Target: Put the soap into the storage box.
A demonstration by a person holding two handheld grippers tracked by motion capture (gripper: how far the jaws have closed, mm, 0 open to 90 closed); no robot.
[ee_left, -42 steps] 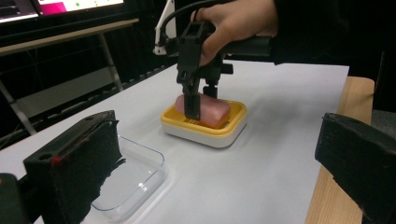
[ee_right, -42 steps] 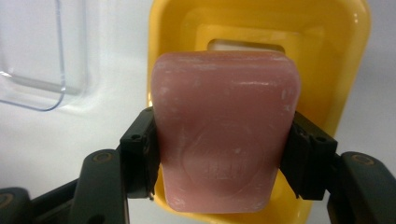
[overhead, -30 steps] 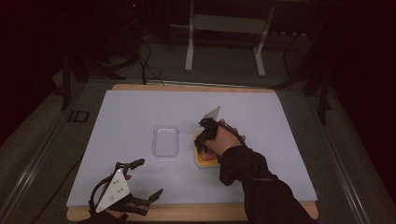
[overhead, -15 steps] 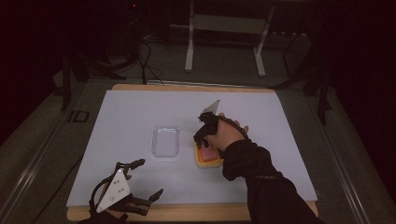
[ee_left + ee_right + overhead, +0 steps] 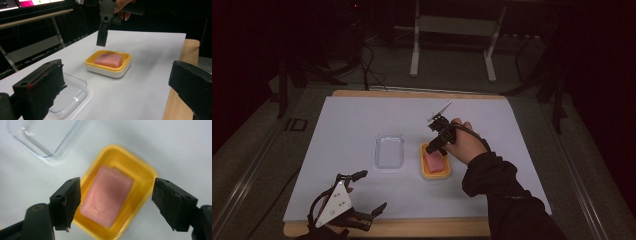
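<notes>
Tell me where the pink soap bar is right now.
In the high view the pink soap bar lies in the yellow dish near the middle of the white sheet, just right of the clear tray, below the open right hand-held gripper.

Right gripper [image 5: 435,147] held up off table by right hand [image 5: 464,142] — dark sleeve [image 5: 499,195] entered from bottom right in high view. Gripper pointed down, grey plate [image 5: 439,111] tilted on its far side, jaws spread wide in right gripper view. Left gripper [image 5: 369,192] sat low at near left edge, left hand [image 5: 324,231] barely visible under it. Its jaws also stood wide apart — nothing between them.
</notes>
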